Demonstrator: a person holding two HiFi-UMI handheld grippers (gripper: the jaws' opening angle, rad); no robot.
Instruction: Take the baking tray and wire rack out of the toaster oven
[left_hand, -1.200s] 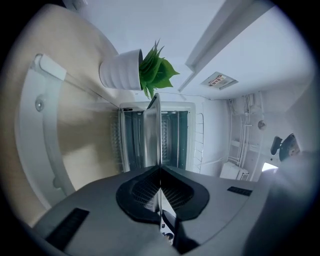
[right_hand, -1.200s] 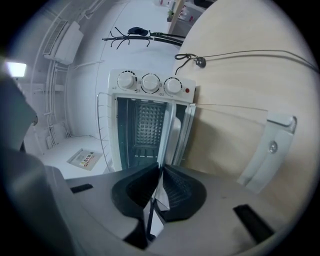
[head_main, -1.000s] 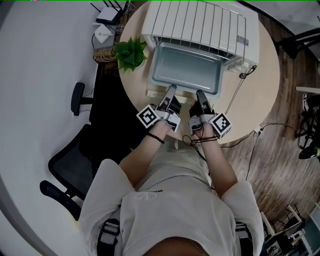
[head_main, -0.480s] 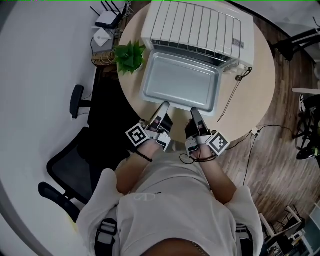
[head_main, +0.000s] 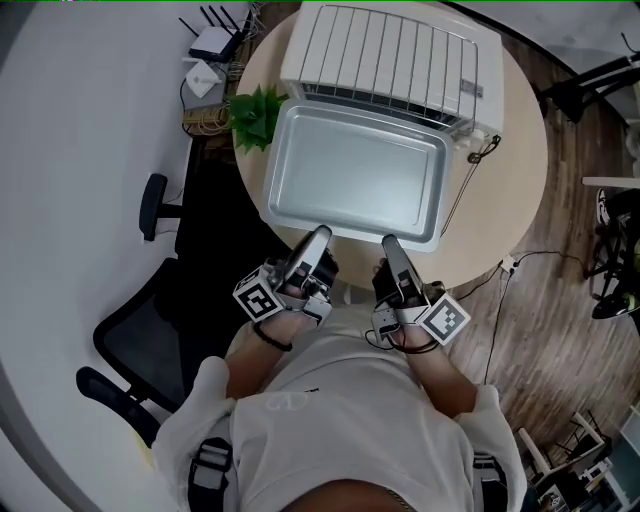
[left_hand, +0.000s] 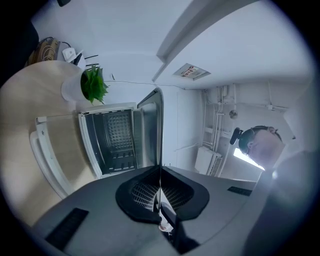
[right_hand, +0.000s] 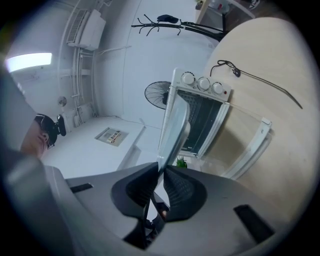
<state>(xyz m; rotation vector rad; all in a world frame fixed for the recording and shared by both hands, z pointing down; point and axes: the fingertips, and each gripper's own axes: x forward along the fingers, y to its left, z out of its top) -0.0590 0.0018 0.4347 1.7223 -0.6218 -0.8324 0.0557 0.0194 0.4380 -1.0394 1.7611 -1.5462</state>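
Here, baking tray (head_main: 355, 180) edge lies pinched between fingers (head_main: 312, 247).

No legible text (shirt print (head_main: 285, 402) blurred)

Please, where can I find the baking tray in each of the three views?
Head view: baking tray, upper middle, just below the toaster oven.
Left gripper view: baking tray edge-on, upright at centre; toaster oven left of it.
Right gripper view: baking tray edge-on, upright at centre; toaster oven right of it.
Shared landmark: the toaster oven.
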